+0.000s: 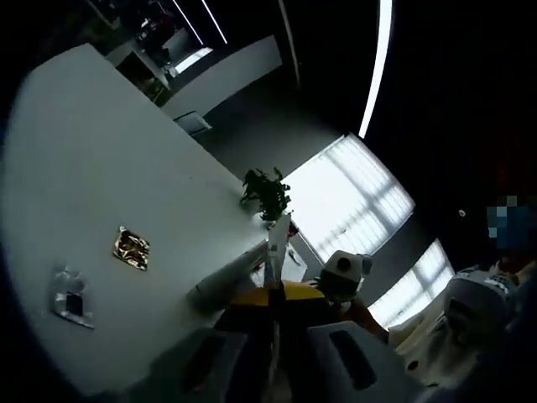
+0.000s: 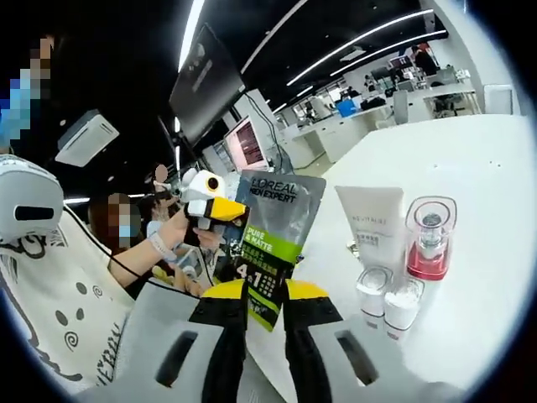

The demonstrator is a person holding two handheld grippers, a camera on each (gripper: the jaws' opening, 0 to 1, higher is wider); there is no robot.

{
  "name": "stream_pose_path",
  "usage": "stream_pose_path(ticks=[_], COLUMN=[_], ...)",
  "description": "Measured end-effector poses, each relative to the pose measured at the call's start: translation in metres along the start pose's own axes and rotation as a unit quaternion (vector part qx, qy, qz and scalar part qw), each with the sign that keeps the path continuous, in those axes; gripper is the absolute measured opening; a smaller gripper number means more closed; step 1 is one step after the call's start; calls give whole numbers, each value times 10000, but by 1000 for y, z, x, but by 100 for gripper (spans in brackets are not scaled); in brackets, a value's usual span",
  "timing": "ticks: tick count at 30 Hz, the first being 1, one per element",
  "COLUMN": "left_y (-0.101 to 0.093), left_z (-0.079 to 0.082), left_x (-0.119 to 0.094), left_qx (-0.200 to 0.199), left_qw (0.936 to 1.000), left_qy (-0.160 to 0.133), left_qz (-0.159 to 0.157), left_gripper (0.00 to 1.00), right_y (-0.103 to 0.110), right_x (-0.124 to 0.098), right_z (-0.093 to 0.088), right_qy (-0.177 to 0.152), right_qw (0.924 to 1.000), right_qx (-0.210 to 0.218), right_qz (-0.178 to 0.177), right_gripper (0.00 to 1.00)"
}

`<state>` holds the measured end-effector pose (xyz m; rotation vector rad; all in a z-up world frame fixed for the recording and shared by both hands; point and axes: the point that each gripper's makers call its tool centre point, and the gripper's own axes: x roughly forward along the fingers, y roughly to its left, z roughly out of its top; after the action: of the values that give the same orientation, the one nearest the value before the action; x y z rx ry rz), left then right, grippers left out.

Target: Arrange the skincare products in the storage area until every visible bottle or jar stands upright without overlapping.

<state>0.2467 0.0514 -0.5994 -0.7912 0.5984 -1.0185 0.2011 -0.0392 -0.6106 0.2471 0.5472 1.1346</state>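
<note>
The right gripper [image 2: 264, 315] pinches the bottom edge of a grey pouch [image 2: 273, 243], holding it up beside a white tube [image 2: 375, 225], a pink pump bottle [image 2: 430, 239] and two small jars [image 2: 388, 300] on the table [image 2: 495, 168]. Light and floppy, the pouch likely needs support near its base. The left gripper [image 1: 275, 315] is closed on a thin white tube [image 1: 277, 252].
</note>
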Motion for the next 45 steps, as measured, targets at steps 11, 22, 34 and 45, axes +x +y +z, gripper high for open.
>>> stream_pose_path(ticks=[11,22,34,45], left_y=[41,64,89,105], left_z=[-12,-23,-29,-37], left_x=[9,16,14,22], left_qx=[-235,-402,-577,-398], left_qw=[9985,9954,9914,9883], left_qy=[123,189,167,150], left_qz=[476,850,1164,1461], left_gripper=[0,0,0,0], right_y=[5,-7,-19,-32], right_x=[23,40,66,84], right_z=[-25,-44,-61,-76], right_qy=[594,1014,1371,1591], right_qw=[9978,9908,9814,9694], right_qx=[-277,-746,-1148,-1578], right_qz=[-135,-492,-703,-999], right_gripper=[13,14,16,20])
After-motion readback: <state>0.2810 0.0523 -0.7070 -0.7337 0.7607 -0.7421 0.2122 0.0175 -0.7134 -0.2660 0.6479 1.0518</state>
